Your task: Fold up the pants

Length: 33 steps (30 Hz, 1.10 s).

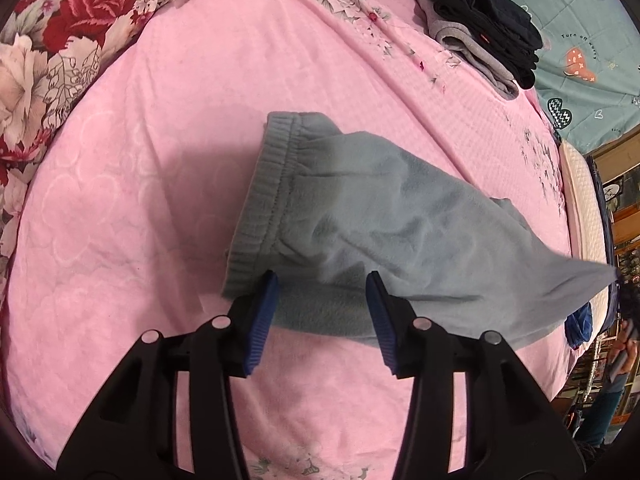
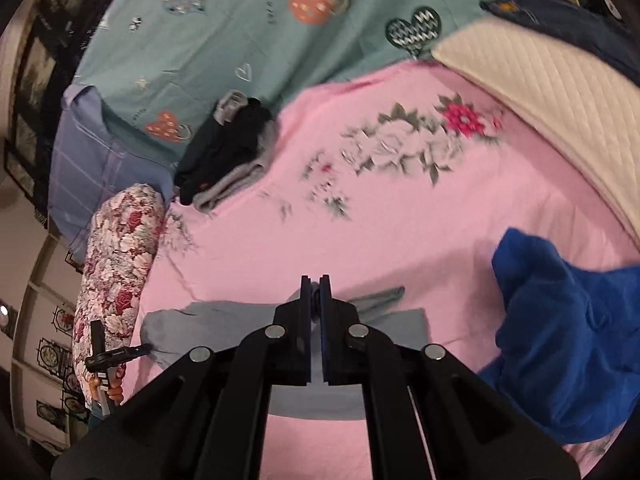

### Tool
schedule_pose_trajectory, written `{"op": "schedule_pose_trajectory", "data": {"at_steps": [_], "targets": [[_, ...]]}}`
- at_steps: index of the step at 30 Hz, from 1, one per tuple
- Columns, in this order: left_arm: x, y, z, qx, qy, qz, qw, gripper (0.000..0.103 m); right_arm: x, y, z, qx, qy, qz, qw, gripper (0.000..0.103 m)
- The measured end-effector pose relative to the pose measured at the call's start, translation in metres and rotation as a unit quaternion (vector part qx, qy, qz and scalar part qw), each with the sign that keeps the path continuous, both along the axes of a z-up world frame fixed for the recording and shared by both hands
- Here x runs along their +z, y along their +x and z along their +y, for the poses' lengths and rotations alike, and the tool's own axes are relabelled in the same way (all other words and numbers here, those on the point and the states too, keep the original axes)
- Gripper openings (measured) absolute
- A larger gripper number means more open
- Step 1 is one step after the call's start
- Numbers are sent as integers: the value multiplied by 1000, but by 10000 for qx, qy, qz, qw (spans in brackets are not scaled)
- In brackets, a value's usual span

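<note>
A pink bedsheet (image 1: 160,200) with a faint embossed pattern and printed grey-white and magenta flowers covered the bed. A red-and-cream floral quilt (image 1: 44,52) lay bunched along one edge, and a teal cover (image 2: 248,28) printed with hearts lay along the far side; its small lettering appeared to read "Turn off worry". A white quilted mattress edge (image 2: 540,92) showed at the bed's side, with cluttered shelves beyond.

The grey-blue fleece pants (image 1: 360,216) lay mid-bed, ribbed waistband toward the floral quilt, one corner lifted off the sheet. The left claw (image 1: 322,280) stood apart, its blue pads straddling the near edge of the pants without pinching. The right claw (image 2: 315,284) was together, clamped on a raised fold of the pants. A stack of black and grey folded clothes (image 1: 484,24) sat near the teal cover, and a bright blue garment (image 2: 568,328) lay crumpled beside the right claw.
</note>
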<state>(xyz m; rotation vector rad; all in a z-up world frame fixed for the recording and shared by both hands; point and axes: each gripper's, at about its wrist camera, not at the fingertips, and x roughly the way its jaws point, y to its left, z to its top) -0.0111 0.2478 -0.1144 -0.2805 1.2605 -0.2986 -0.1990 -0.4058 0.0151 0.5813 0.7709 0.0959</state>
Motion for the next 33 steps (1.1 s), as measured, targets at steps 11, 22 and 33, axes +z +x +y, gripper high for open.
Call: {"op": "schedule_pose_trajectory", "data": {"at_steps": [11,22,33], "targets": [[-1,0,1,-67,-20,32,10000,47,-142,-53,-31,-565,725,1574,9832,3],[18,-14,-20,-343,-95,-163,9992,54,-98,-3,-3,81,-1252,1212,9847,36],[0,-29,-70,-817,56,-180,9965,59,-107,33,-13,349,-1068,1165,9868,7]]}}
